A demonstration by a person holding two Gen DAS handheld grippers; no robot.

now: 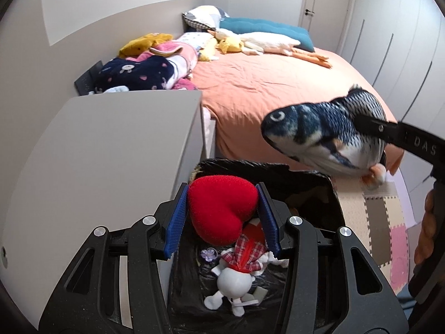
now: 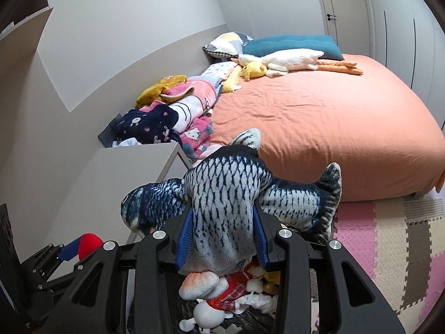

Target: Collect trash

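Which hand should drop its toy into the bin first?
Probably the left: its red heart hangs directly above the open black bin. The right's fish is still out over the bin's far rim.

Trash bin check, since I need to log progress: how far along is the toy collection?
Done: a white doll in a red plaid dress already lies in the black-lined bin. In hand: left gripper holds a red heart cushion, right gripper a fish plush, both over the bin. Left: releasing both; goose and duck plushes remain on the bed.
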